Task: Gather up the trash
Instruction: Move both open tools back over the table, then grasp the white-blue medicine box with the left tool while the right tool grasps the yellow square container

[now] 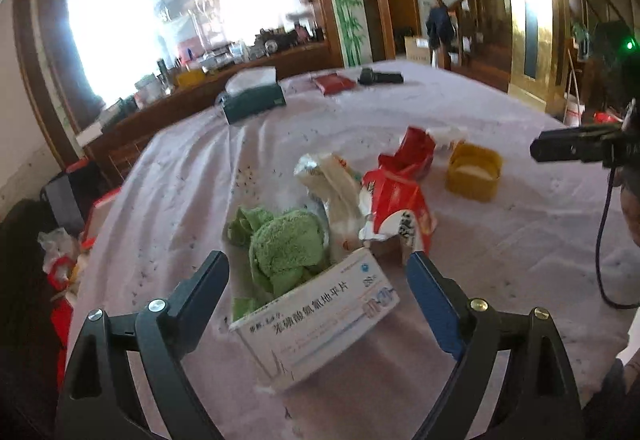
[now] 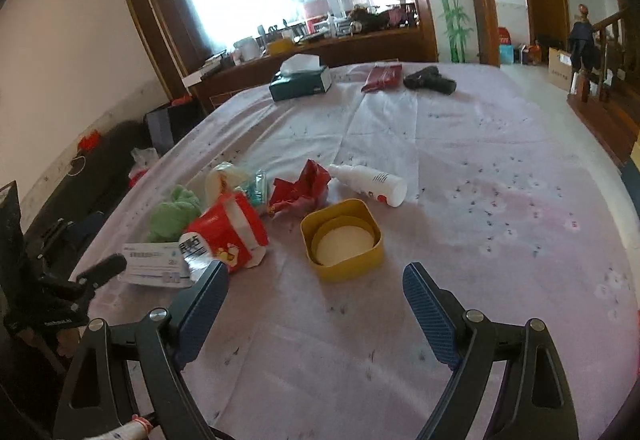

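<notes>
A white medicine box (image 1: 320, 320) lies on the pale purple tablecloth (image 1: 500, 280), between the open fingers of my left gripper (image 1: 318, 268). Behind it sit a green cloth (image 1: 284, 248), a white wrapper (image 1: 336, 184), a red and white snack bag (image 1: 396, 208) and a crumpled red wrapper (image 1: 416, 148). My right gripper (image 2: 316, 280) is open and empty, just in front of a yellow square container (image 2: 344, 236). The snack bag (image 2: 228, 232), red wrapper (image 2: 300, 188), green cloth (image 2: 172, 212) and medicine box (image 2: 156, 264) lie to its left.
A white spray bottle (image 2: 372, 184) lies behind the yellow container (image 1: 476, 172). A tissue box (image 2: 300, 80), a red packet (image 2: 382, 76) and a black tool (image 2: 430, 80) sit at the far side. A wooden sideboard (image 2: 320, 52) stands behind. A bag of rubbish (image 1: 60, 252) is left of the table.
</notes>
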Demonstrator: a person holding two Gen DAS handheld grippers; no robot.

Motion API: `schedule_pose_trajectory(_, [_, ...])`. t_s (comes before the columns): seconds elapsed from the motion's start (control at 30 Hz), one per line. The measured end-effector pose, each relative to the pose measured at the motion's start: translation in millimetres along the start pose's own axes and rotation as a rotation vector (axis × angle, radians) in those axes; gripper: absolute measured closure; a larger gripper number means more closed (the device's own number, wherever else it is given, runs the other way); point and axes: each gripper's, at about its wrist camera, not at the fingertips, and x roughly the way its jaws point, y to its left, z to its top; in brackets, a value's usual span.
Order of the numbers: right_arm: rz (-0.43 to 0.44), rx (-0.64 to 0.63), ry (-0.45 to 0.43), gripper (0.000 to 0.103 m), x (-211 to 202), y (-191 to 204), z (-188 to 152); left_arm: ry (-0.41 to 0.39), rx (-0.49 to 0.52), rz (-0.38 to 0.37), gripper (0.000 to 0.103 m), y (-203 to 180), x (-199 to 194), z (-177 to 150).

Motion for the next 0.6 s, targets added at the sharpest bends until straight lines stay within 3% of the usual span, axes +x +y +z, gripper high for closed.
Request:
schedule_pose_trajectory(0.23, [0.033, 0.096, 0.024, 0.012, 24, -18, 17, 0.128, -0.009, -0.049, 0.014, 14, 26, -7])
schedule_pose_trajectory(0.6, [0.048, 0.078, 0.102, 0.011, 57, -10, 18, 0.178, 0.079, -0.056, 0.014, 7, 24, -29])
